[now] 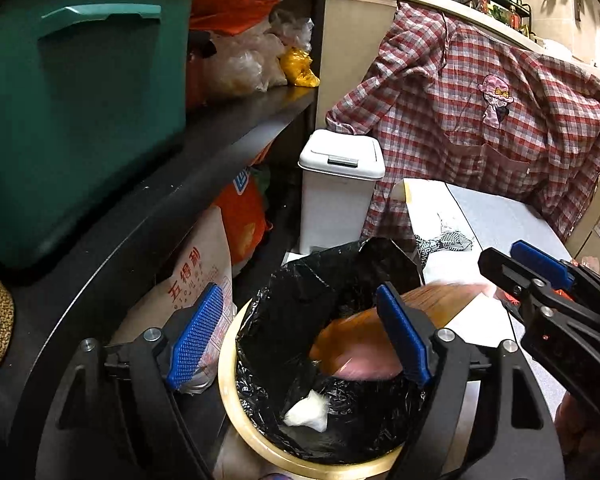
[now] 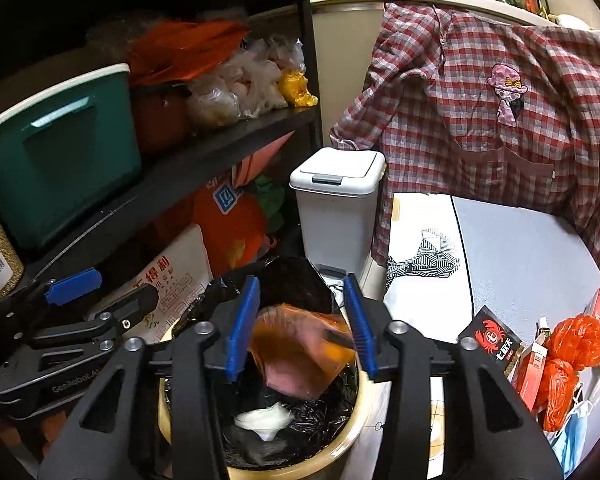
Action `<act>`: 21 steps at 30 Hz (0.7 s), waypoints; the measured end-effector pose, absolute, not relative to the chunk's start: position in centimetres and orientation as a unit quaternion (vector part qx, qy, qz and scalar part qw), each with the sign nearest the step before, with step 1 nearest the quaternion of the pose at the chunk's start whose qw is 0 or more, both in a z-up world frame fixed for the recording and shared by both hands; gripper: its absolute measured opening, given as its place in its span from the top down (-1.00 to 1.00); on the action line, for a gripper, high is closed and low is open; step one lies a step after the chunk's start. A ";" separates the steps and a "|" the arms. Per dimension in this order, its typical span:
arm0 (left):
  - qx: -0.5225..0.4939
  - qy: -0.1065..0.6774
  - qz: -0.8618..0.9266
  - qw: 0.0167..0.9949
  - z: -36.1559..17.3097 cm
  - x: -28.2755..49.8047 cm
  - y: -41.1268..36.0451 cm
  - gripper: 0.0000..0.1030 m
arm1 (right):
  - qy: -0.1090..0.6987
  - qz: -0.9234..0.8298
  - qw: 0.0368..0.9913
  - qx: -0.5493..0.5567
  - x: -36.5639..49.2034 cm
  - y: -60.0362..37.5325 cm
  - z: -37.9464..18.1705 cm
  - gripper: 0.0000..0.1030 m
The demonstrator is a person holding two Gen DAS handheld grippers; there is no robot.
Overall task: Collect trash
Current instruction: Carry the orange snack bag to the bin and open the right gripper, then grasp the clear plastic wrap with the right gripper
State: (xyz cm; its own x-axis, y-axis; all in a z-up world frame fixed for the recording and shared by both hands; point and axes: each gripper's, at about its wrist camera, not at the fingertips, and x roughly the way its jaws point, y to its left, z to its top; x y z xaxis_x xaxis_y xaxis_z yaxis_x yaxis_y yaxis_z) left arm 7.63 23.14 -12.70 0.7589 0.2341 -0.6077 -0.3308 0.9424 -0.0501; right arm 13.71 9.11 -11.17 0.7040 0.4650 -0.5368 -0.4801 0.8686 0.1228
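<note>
right gripper point(image 2: 302, 326) spread | blurred orange packet point(image 2: 300, 354) over bin point(image 2: 352, 438)

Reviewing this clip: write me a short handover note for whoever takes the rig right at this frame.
Left gripper: open, empty, over the bin.
Right gripper: open; a blurred orange wrapper sits between its jaws above the bin, seemingly dropping. Whether it is fully released is unclear.
Bin: round cream trash can with black liner; a white crumpled piece already lies inside.
Left to collect, on the table to the right: black crab-print packet, orange plastic bags, red box, blue face mask.
Next: confirm the wrapper landed inside, then probably fetch the packet.
</note>
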 end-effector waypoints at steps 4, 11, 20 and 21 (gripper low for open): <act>-0.075 0.302 0.151 0.938 -12.2 7.2 22.9 -0.59 | 0.288 0.254 0.923 -0.008 13.2 8.3 -10.7 0.06; -0.068 0.286 0.131 0.947 -10.9 6.0 21.1 -0.67 | 0.273 0.237 0.932 0.010 10.8 4.3 -9.2 0.00; -0.060 0.258 0.077 0.961 -8.7 5.0 15.7 -0.74 | 0.242 0.170 0.955 0.022 6.3 -4.1 -8.8 -0.11; -0.059 0.255 0.071 0.962 -8.5 5.0 15.1 -0.74 | 0.238 0.156 0.958 0.024 5.8 -5.5 -9.1 -0.11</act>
State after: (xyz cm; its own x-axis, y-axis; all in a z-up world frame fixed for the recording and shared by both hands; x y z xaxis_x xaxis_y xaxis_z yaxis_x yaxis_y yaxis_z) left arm 4.98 15.14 -8.54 0.8594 0.1062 -0.5001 -0.1667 0.9829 -0.0777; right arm 5.85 -5.54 -9.08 0.8379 0.3101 -0.4492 -0.2875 0.9503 0.1198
